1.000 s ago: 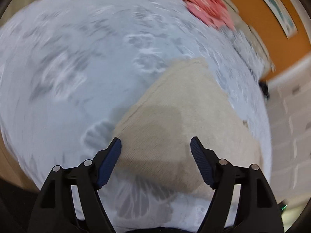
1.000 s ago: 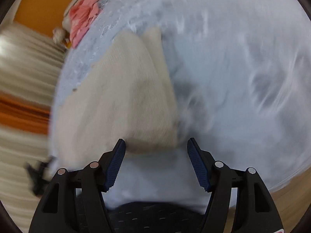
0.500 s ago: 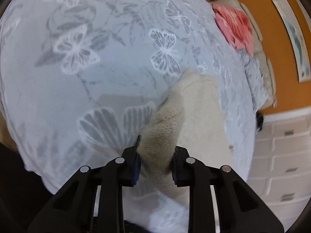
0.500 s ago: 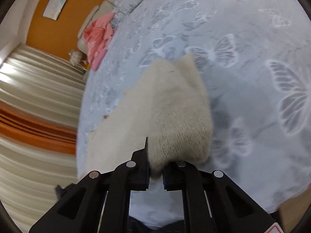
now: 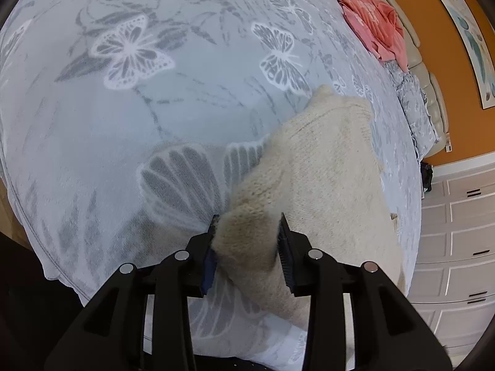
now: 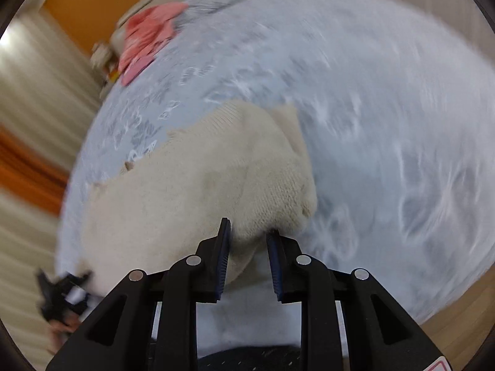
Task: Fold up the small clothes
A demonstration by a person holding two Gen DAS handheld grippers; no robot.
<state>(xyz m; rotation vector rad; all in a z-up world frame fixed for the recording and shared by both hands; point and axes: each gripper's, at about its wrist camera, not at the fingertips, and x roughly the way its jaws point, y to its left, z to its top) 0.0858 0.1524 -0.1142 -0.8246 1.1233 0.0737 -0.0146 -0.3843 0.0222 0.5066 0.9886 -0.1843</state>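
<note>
A cream knitted sweater (image 5: 334,179) lies on a bed with a pale blue butterfly-print cover (image 5: 130,99). My left gripper (image 5: 247,241) is shut on the sweater's near edge, with bunched knit between its blue pads. In the right wrist view the sweater (image 6: 198,179) fills the middle, folded over on itself. My right gripper (image 6: 249,241) holds the folded edge, its jaws a little apart with knit between them. This view is blurred by motion.
A pink garment (image 5: 374,27) lies at the far side of the bed by a beige headboard; it also shows in the right wrist view (image 6: 148,37). An orange wall and white drawers (image 5: 458,235) stand to the right. Curtains (image 6: 34,99) hang at the left.
Both grippers closed on the sweater's near edge from open a second ago. Since half a second ago both sets of jaws have widened slightly and the right view has swung, blurring.
</note>
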